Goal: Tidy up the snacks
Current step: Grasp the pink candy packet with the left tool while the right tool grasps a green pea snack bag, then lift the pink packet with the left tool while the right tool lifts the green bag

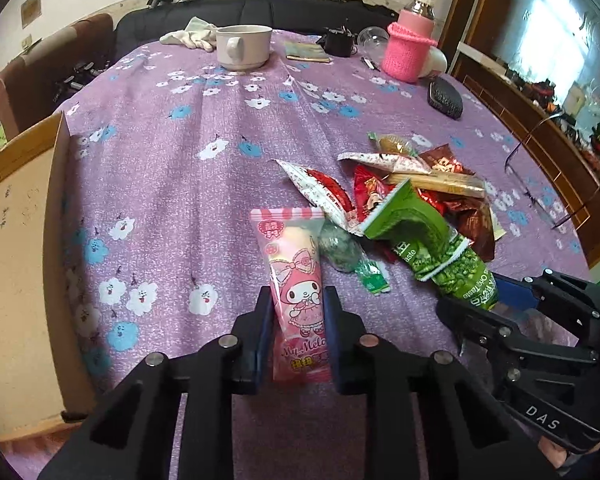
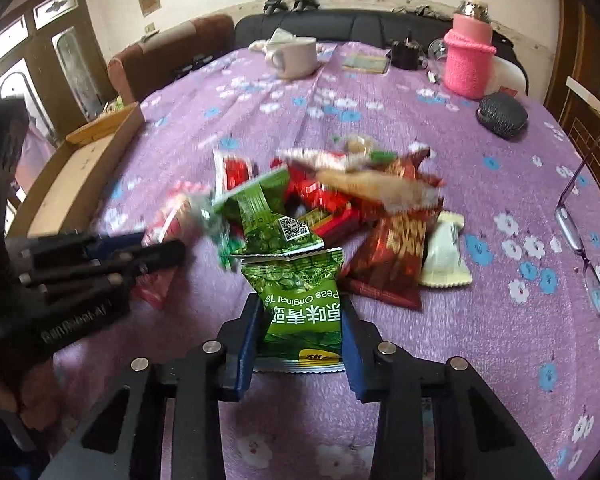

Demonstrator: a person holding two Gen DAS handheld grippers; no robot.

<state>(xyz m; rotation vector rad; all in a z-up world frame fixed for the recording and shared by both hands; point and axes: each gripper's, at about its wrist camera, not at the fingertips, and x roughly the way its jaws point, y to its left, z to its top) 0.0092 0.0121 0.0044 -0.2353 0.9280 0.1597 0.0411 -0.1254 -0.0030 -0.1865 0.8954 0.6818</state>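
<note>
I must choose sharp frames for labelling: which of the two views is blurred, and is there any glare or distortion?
Left wrist view: sharp; the pink packet reads clearly; bright window glare at upper right; fisheye bends the table edges. Right wrist view: the snack pile is smeared by motion blur, while the green pea bag in the claw stays readable.

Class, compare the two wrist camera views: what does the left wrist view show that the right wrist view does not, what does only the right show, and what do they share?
Only the left wrist view shows the pink My Melody packet clearly, clamped in the left gripper.

Only the right wrist view shows the whole pair of glasses, the cream wrapper and the front of the green pea packet clamped in the right gripper.

Both show the snack pile, cardboard box, white mug, pink-sleeved bottle and purple flowered tablecloth.
</note>
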